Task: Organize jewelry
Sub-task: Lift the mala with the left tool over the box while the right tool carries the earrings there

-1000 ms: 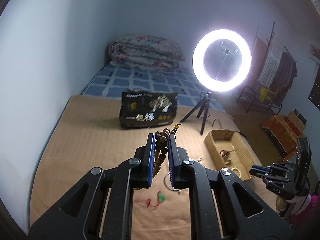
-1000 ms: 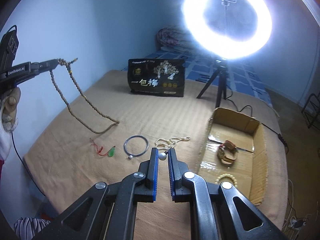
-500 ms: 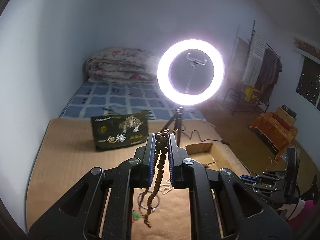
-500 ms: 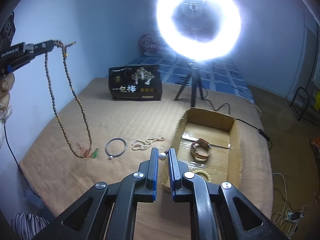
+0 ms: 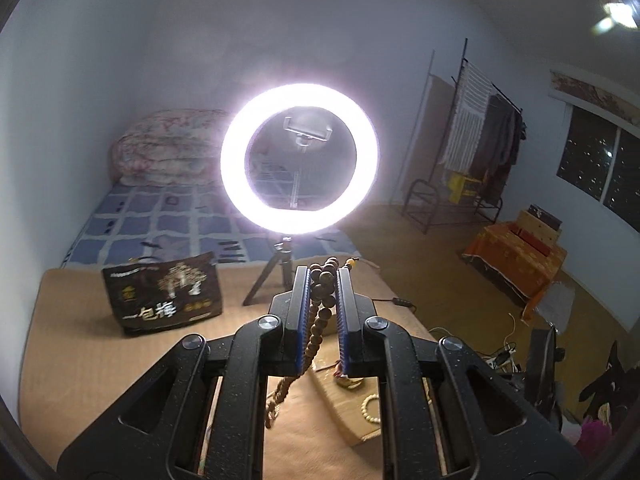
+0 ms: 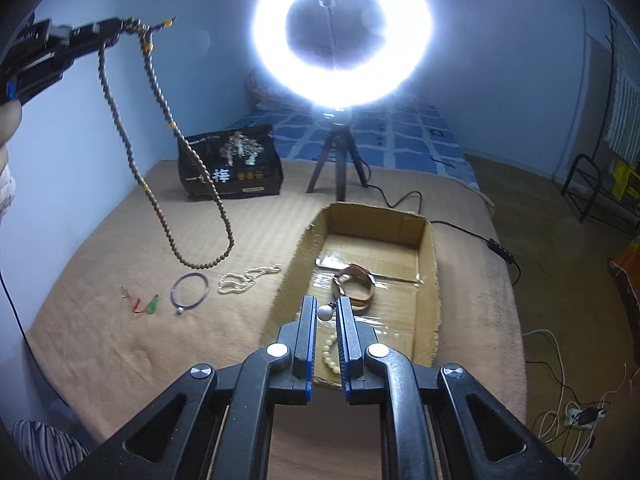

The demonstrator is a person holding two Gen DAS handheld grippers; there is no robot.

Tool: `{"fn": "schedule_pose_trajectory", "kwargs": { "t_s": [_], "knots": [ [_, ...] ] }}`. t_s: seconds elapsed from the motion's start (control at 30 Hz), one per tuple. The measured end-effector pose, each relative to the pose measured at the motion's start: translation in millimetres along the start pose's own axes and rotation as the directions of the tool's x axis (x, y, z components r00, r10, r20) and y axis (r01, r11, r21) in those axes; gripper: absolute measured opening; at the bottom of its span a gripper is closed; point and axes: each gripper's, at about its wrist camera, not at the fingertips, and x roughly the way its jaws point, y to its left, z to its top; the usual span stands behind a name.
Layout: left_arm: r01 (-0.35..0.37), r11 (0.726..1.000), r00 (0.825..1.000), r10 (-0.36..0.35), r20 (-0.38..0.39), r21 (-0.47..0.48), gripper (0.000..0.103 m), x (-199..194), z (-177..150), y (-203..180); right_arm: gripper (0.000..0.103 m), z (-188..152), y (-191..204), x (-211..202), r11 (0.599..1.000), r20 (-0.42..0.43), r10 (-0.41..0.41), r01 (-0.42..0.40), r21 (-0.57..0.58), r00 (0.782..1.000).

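Two carries mid-transfer: left gripper [image 5: 323, 276] clamped on wooden bead strand [image 6: 160, 92], right gripper [image 6: 325, 307] pinching pearl [image 6: 324, 313]; next, release over cardboard box [image 6: 427, 280] at twelve o'clock.

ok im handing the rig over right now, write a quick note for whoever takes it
Left hand-held gripper: shut on the brown bead necklace, which hangs clear above the tan blanket.
Right hand-held gripper: shut on a white pearl piece, over the cardboard box.
Done: strap piece and cream bead bracelet are in the box.
Left: drop both held items in, then the white pearl strand, dark bangle and green pendant on the blanket.
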Motion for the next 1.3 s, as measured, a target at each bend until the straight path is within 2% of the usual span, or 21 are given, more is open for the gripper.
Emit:
{"fn": "schedule_pose_trajectory", "kwargs": {
  "t_s": [0.37,0.6,0.8,0.97,1.3],
  "knots": [
    [0.079,0.995,0.997,-0.079,-0.012,0.053,0.01,43.3,15.7,-46.5,0.007,-10.2,-37.7,25.5,0.998,-0.026,-0.018,0.019,0.052,1.0],
    [0.096,0.992,0.995,-0.094,-0.025,0.082,0.01,66.8,18.0,-69.5,0.007,-13.4,-47.7,35.3,0.998,-0.037,-0.014,0.016,0.059,0.999],
    [0.082,0.994,0.996,-0.079,-0.05,0.074,0.01,90.0,8.2,-66.3,0.007,-15.2,-48.9,46.4,0.998,-0.051,-0.008,0.011,0.056,0.999],
    [0.076,0.996,0.992,-0.07,-0.101,0.054,0.01,112.3,-9.9,-57.9,0.007,-18.2,-49.9,56.3,0.998,-0.067,-0.006,0.009,0.055,0.998],
    [0.072,0.997,0.977,-0.068,-0.203,0.015,0.01,153.7,-47.3,-47.1,0.007,-23.2,-47.3,77.6,0.998,-0.104,-0.003,0.009,0.056,0.995]
  ]
}}
